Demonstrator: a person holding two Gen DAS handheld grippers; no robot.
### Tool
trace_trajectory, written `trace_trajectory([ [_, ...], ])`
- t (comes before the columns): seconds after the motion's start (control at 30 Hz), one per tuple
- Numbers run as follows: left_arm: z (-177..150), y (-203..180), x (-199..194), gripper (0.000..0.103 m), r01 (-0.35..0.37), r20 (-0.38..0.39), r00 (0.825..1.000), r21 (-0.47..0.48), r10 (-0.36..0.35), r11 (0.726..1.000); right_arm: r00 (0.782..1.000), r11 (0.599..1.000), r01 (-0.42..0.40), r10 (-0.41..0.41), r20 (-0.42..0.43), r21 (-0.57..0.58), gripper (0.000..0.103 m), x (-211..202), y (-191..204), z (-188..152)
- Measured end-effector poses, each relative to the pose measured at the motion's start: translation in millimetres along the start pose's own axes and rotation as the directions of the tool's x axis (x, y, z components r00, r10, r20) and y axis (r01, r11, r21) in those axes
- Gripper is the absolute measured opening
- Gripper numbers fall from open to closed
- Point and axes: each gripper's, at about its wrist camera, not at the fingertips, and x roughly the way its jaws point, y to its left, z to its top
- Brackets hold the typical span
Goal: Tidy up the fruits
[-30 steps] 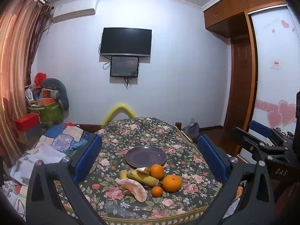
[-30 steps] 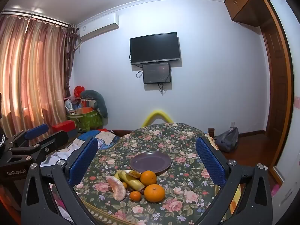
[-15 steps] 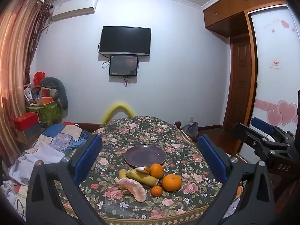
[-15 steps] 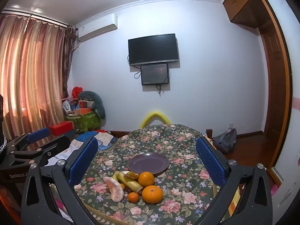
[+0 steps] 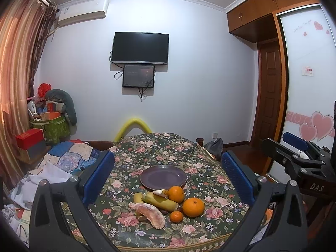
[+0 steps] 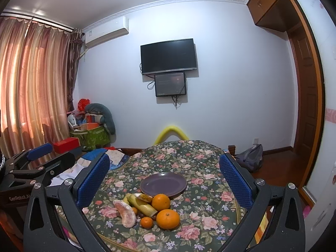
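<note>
An empty purple plate [image 5: 163, 177] [image 6: 163, 184] sits mid-table on a floral cloth. In front of it lies a fruit pile: two oranges [image 5: 193, 206] [image 6: 168, 218], a small tangerine [image 5: 176, 216] [image 6: 146, 222], a peeled pomelo segment [image 5: 151, 211] [image 6: 125, 213] and yellow-green banana pieces [image 5: 159, 201] [image 6: 141, 206]. My left gripper [image 5: 168, 180] is open and empty, held above the table's near edge, short of the fruit. My right gripper [image 6: 163, 180] is also open and empty, at about the same distance. Each gripper shows at the edge of the other's view.
The round table [image 5: 147, 147] has its near edge just below the fruit. A patchwork-covered bed [image 5: 63, 159] lies to the left, with boxes and a green bag [image 5: 52, 126] by the curtain. A grey backpack [image 6: 250, 157] sits on the floor at right, near a wooden door [image 5: 271, 96].
Both grippers have drifted slightly, so the fruit and plate sit a little higher and farther in each view. Nothing was grasped and the jaws stayed open.
</note>
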Motion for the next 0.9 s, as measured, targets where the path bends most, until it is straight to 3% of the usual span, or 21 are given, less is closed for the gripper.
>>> trace_trajectory([
  [0.9, 0.8, -0.5, -0.3, 0.103, 0.0, 0.001, 1.0, -0.001, 0.0, 1.0, 1.0, 1.0, 0.002, -0.002, -0.009, -0.002, 0.103, -0.9, -1.7, 2.3],
])
